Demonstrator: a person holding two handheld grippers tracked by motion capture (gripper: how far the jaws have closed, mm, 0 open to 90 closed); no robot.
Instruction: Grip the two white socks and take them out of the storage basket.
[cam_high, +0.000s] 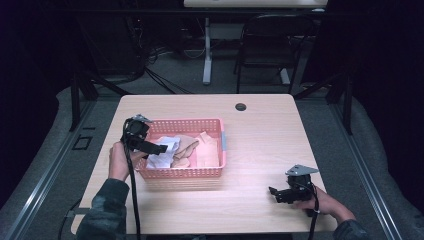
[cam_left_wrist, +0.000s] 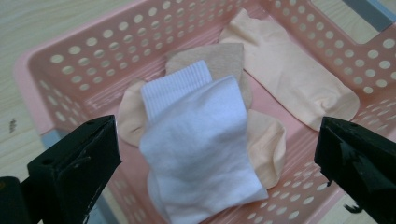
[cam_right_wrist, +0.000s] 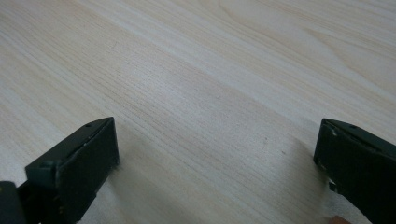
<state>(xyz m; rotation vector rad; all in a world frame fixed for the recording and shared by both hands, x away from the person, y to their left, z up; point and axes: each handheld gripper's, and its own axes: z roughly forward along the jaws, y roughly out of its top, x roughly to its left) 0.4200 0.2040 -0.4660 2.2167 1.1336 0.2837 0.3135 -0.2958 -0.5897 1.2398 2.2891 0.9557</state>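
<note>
A pink perforated basket (cam_high: 216, 126) (cam_left_wrist: 70, 56) sits left of the table's middle. Inside lie a white sock (cam_left_wrist: 201, 144) (cam_high: 167, 146), a tan sock (cam_left_wrist: 224, 58) (cam_high: 186, 145) partly under it, and peach socks (cam_left_wrist: 289, 74) (cam_high: 207, 150). My left gripper (cam_high: 159, 148) (cam_left_wrist: 215, 154) hovers over the basket's left end, open, its jaws wide on either side of the white sock without holding it. My right gripper (cam_high: 272, 192) (cam_right_wrist: 217, 158) rests low over bare wood near the front right, open, with nothing between its jaws.
The light wood table (cam_high: 260, 135) has a dark round grommet (cam_high: 241, 106) near its far edge. Beyond the table stand a black chair (cam_high: 270, 45) and a desk leg (cam_high: 207, 50), with cables on the floor. Bare tabletop lies right of the basket.
</note>
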